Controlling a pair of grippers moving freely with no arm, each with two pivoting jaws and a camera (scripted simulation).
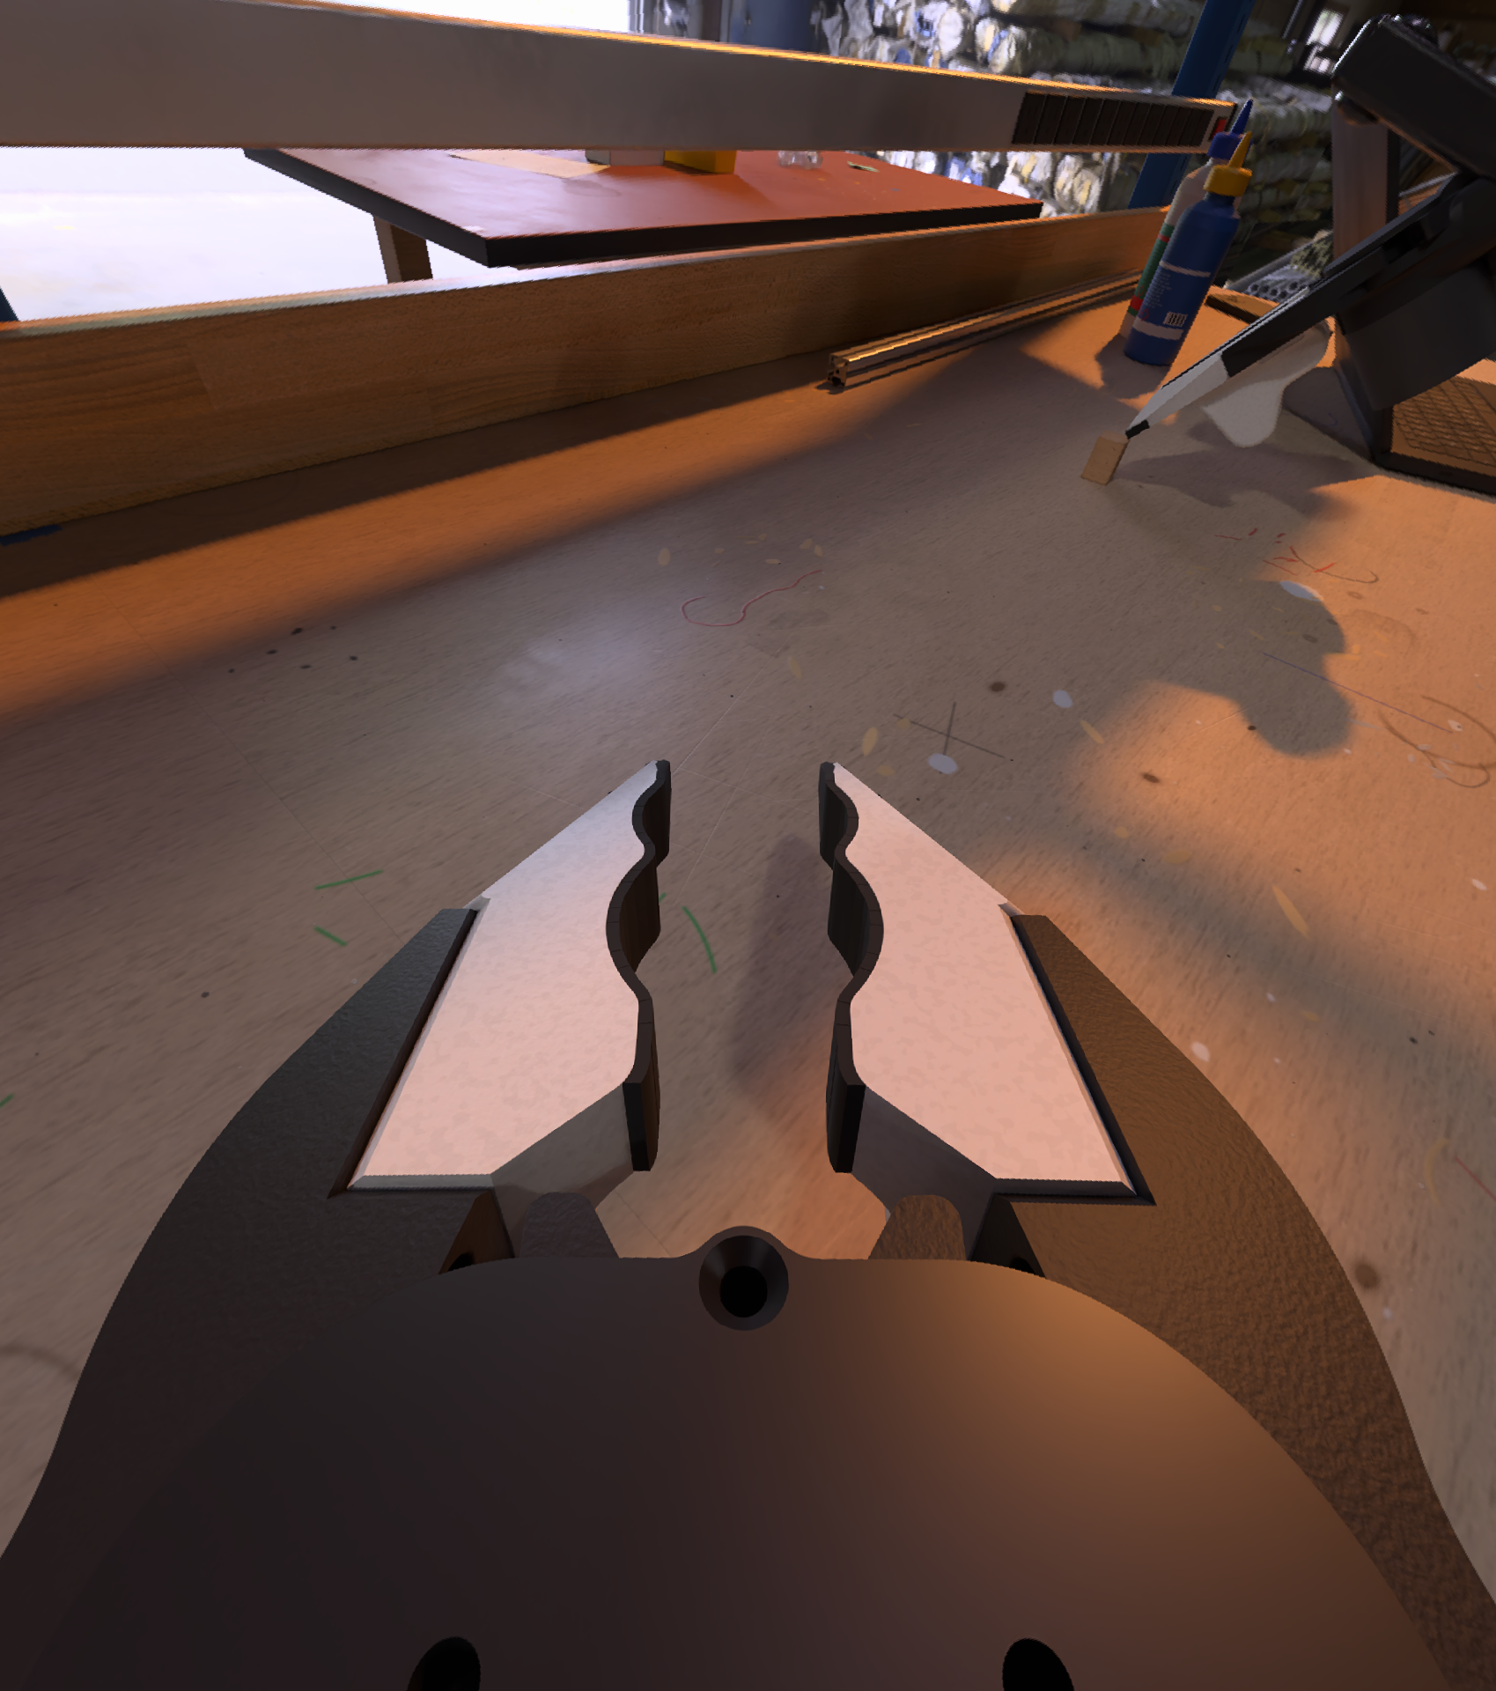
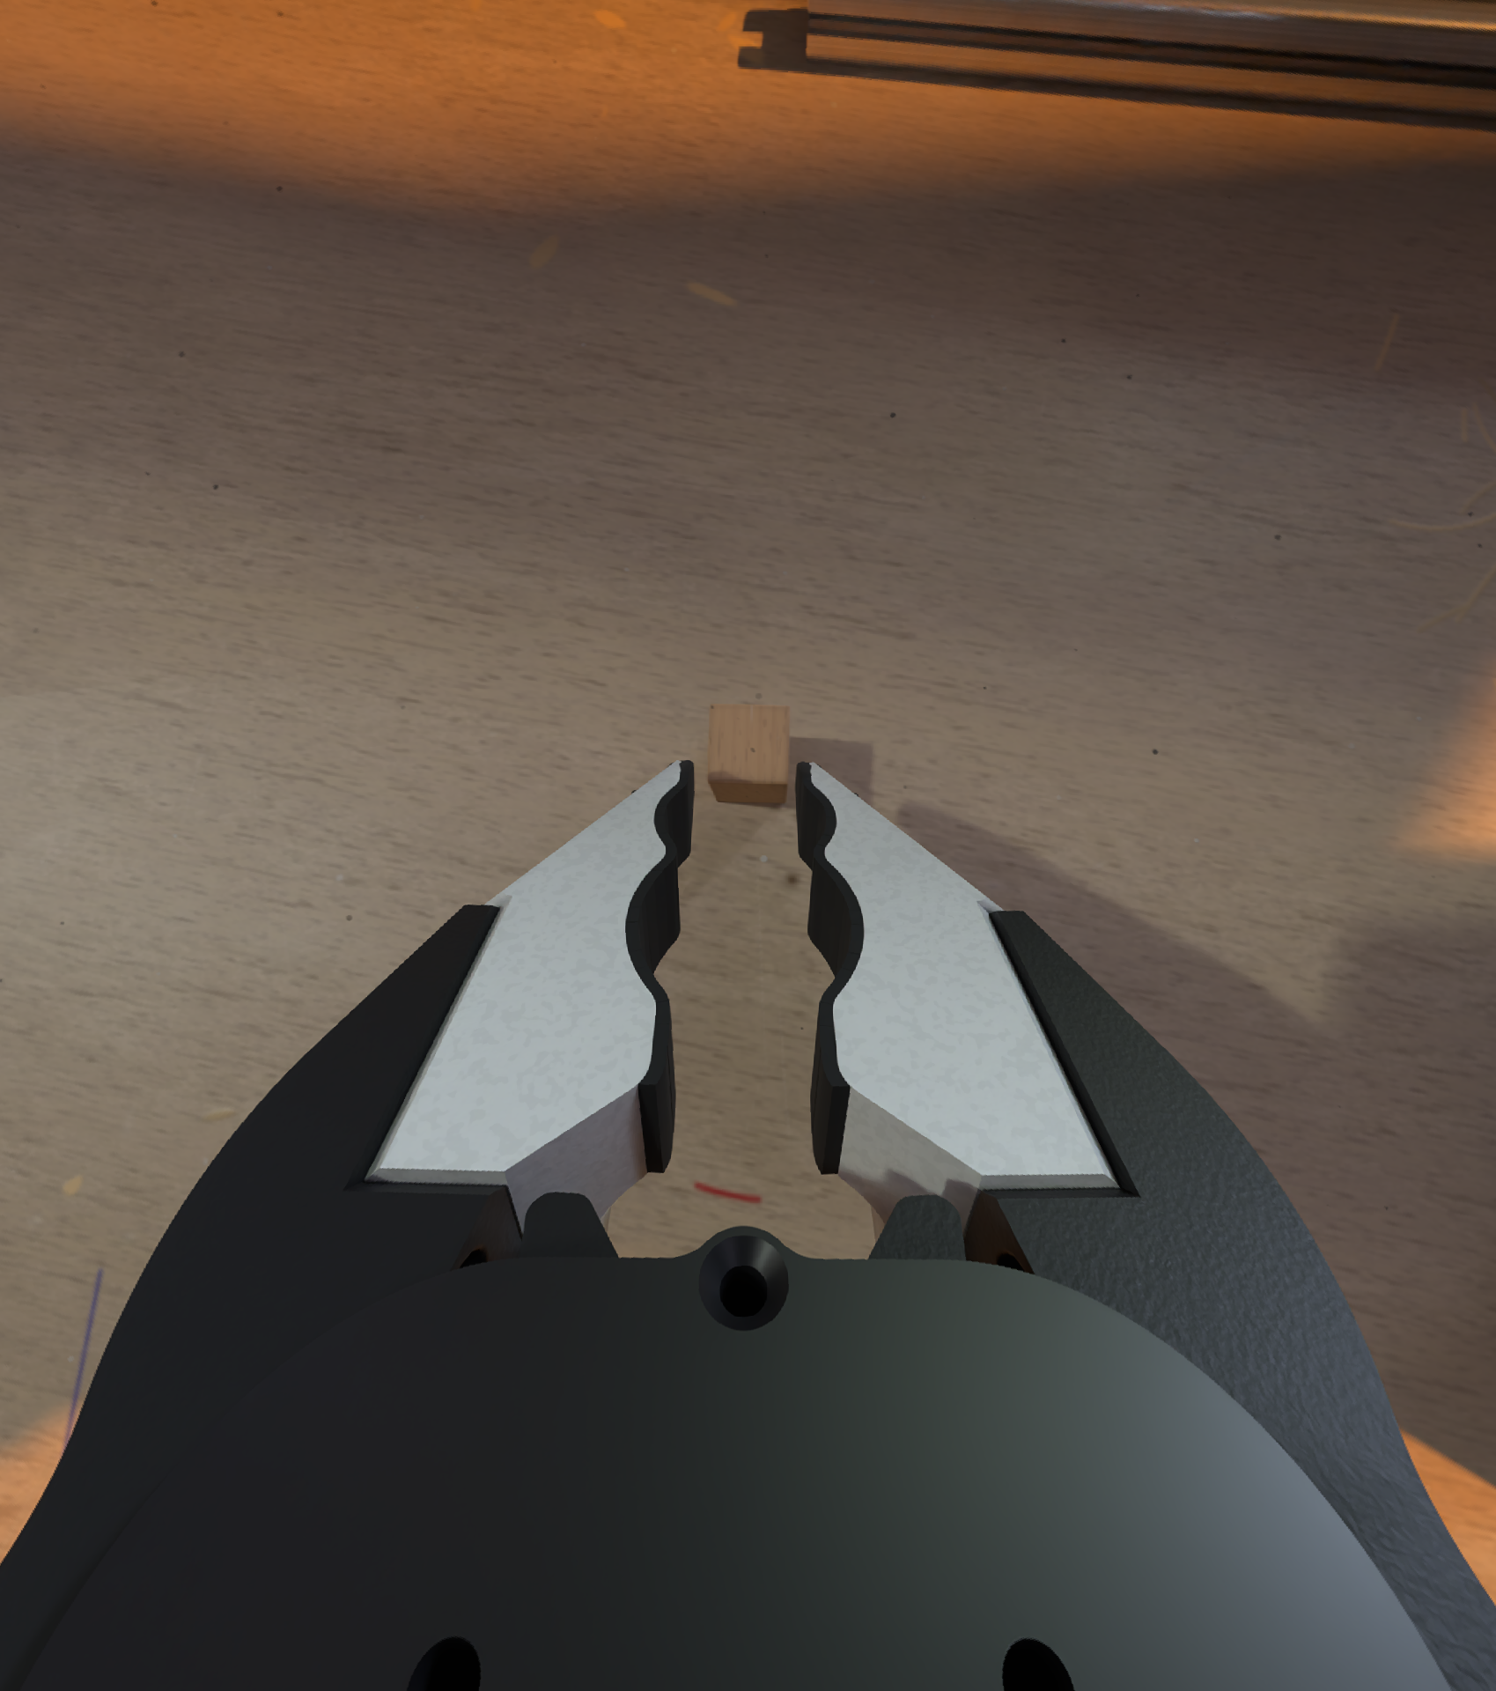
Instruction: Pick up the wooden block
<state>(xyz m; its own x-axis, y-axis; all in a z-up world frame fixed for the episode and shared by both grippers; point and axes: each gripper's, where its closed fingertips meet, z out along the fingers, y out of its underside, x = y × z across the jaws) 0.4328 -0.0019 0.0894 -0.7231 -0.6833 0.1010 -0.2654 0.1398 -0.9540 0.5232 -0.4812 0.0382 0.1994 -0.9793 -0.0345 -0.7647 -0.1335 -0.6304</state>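
Observation:
The wooden block is a small pale cube lying on the worn wooden tabletop. My right gripper is open, its tips just short of the block, which lines up with the gap between them; nothing is held. In the left wrist view the same block sits far off at the upper right, with the right gripper tilted down, its tips right beside the block. My left gripper is open and empty, low over the table, far from the block.
A grey aluminium rail lies along a long wooden beam at the table's back; it also shows in the right wrist view. A blue glue bottle stands behind the block. An open laptop sits at the far right.

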